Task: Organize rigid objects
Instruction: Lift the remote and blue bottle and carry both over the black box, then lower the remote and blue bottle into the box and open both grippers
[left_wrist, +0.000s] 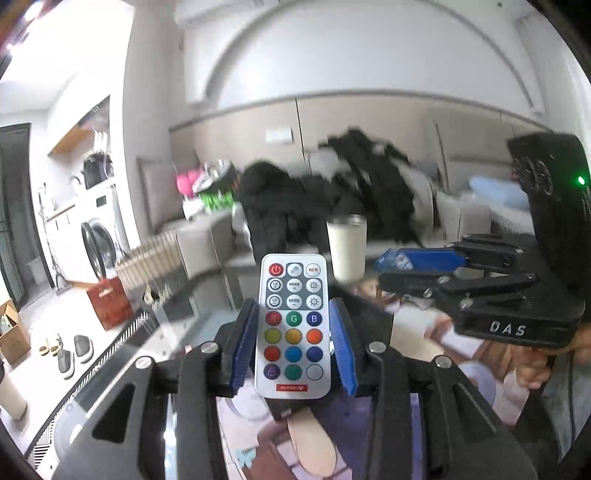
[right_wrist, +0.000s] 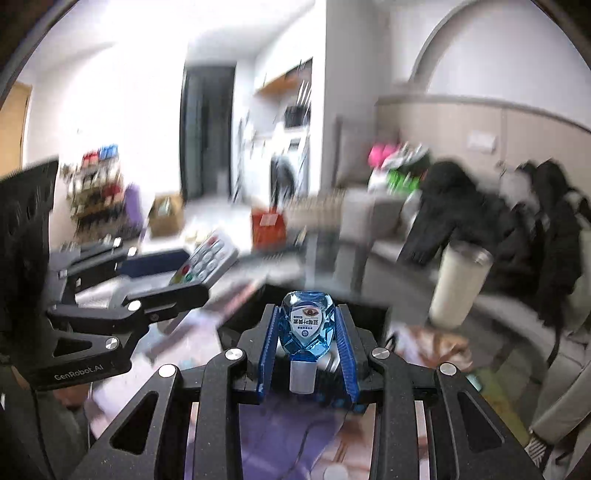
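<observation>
Left gripper (left_wrist: 294, 325) clamped on a white remote control (left_wrist: 293, 326), blue pads (left_wrist: 245, 343) pressing its two long edges, coloured buttons facing up, power button at the far end. Held up in the air above a glass-topped table (left_wrist: 184, 317), well off its surface. Beyond the remote, a white tumbler (left_wrist: 346, 247) standing upright with a metal rim.

Over on the right side of the same view, the right gripper (left_wrist: 413, 260) pinching a small blue bottle (left_wrist: 393, 260) (only a sliver of blue showing from here), a hand (left_wrist: 535, 369) wrapped around the handle below.

From the right wrist camera, a much clearer look: blue translucent bottle (right_wrist: 307, 325) squeezed between the blue pads (right_wrist: 269, 343), grey cap pointing back toward the camera, printed label with an eye on it facing up. Also lifted clear of the table, purple patterned mat (right_wrist: 280, 435) underneath. Left gripper (right_wrist: 184, 266) off to the left in this view, remote (right_wrist: 207, 260) tilted between its fingers.

Background heavily smeared; dark clothing (left_wrist: 332, 195) piled on a pale sofa (left_wrist: 207, 236), washing machine (left_wrist: 98, 236) far left, slippers (left_wrist: 68, 354) on the floor.
</observation>
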